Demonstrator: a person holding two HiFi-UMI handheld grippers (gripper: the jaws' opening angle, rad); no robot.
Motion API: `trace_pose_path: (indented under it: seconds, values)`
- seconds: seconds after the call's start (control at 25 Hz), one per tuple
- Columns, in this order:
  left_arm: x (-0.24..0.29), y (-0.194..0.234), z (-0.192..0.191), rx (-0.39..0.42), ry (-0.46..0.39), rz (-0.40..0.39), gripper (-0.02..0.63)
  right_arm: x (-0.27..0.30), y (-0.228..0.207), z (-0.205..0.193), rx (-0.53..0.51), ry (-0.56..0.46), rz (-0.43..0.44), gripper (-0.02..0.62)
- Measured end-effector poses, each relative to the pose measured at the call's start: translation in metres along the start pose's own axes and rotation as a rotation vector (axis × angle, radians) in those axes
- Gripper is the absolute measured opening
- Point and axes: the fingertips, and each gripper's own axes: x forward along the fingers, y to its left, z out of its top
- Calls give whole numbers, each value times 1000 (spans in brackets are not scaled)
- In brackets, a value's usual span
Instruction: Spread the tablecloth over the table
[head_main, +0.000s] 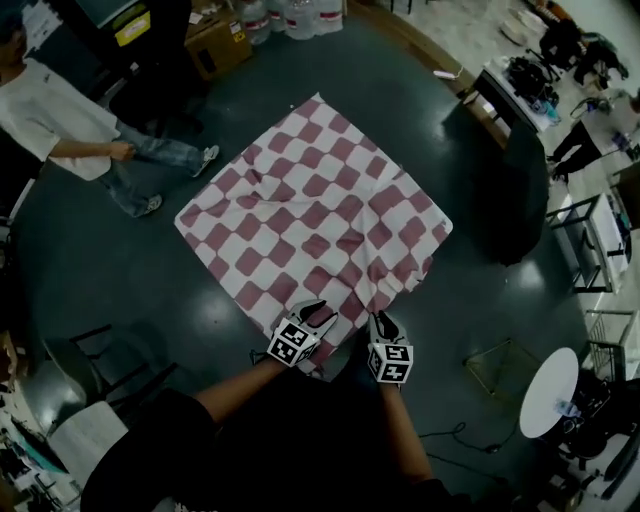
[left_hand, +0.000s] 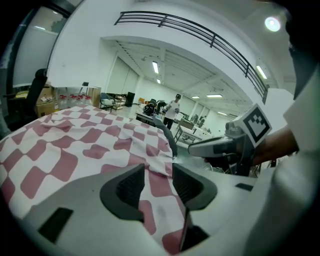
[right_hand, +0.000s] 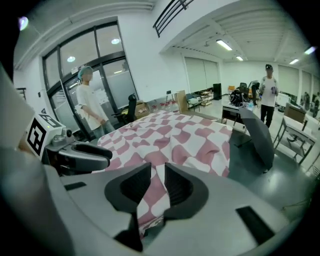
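The checked red-and-white tablecloth (head_main: 310, 210) lies over the table, set corner-on like a diamond and hiding the top completely, with wrinkles running toward its near corner. At that near corner, both grippers have hold of it. The left gripper (head_main: 318, 312) sits on the left of the corner, its jaws pinching a fold of cloth that runs down between the pads (left_hand: 131, 186). The right gripper (head_main: 383, 322) is just beside it on the right, jaws narrow and clamped on a bunched strip of the same cloth. Off the cloth's right corner stands a dark chair (head_main: 520, 190). Beyond its left corner a person in a white top (head_main: 50, 115) stands on the dark floor (head_main: 100, 270). Past the far corner sits a cardboard box (head_main: 215, 45).
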Motion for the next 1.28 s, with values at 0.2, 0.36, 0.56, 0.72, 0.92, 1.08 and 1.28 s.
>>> trace_pose_path:
  seconds: [0.2,0.36,0.56,0.72,0.92,1.08,1.28]
  values:
    - [23,-14,7,-87,-47,175,174,35,-26,16,-132,50,202,97]
    - [38,-28,12,-153,-85,311,173,37,-46,52,-272,26,322,90]
    - [34,-43,27,-184,-151,359,96,21,-61,66,-240,14,362,48]
    - [28,-45,28,-222,-204,373,27,15,-54,49,-284,55,376,29]
    - [24,-39,22,-255,-227,366,20,11,-32,48,-326,75,365,28]
    - [32,-39,11,-309,-240,351,20,12,-51,51,-344,88,322,28]
    - [57,-38,26,-334,-286,340,20,44,-93,76,-381,92,329,28]
